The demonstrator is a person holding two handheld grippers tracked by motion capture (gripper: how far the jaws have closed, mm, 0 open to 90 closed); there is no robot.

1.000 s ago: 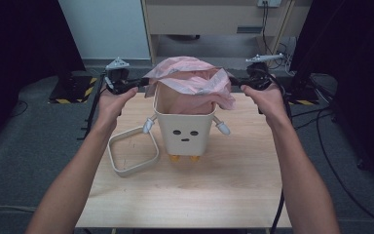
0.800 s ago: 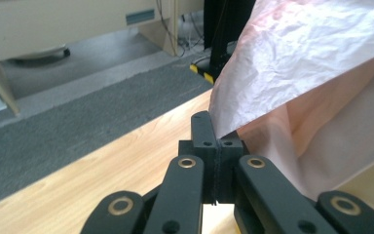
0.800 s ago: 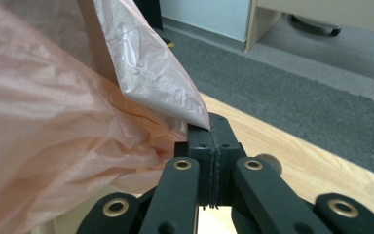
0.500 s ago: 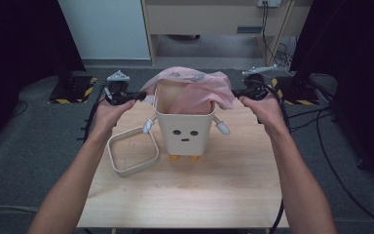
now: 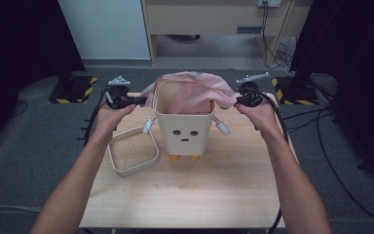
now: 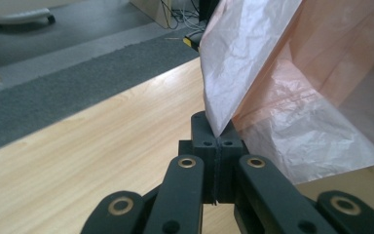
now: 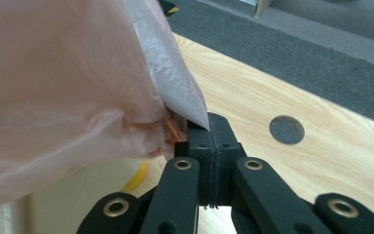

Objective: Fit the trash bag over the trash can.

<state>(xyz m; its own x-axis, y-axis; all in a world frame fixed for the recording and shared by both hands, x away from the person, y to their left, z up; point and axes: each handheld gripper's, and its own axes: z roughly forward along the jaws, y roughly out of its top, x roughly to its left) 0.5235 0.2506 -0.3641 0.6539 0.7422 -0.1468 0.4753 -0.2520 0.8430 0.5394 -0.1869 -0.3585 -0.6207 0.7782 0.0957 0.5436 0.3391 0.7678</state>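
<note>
We are lining the bin [image 5: 184, 129] with the pink bag [image 5: 195, 92]. The bin stands upright near the middle of the desk [image 5: 185, 195], face markings toward us. The bag's body already hangs inside it; the mouth is stretched open above the rim.

Left claw [image 5: 139, 100]: jaws together, clamped on a corner of the bag's edge, as the left gripper view confirms [image 6: 216, 127]. Right claw [image 5: 233, 100]: likewise pinched shut on the opposite edge [image 7: 202, 124]. Both sit at about rim height, one on either side of the bin.

Judgement: roughly mid-task. Bag is in and spread. Left to do: pull the film over the rim on all sides, fold it down the outer walls, release.

Surroundings: a cream square frame [image 5: 132, 151] lies flat on the desk just left of the bin, probably the ring that locks the bag down; not yet fitted. The bin's small arm-like knobs [image 5: 221, 127] stick out at each side below the rim and may snag the film as it comes down. A round hole in the desk [image 7: 286, 129] shows near the right claw; no obstruction.
</note>
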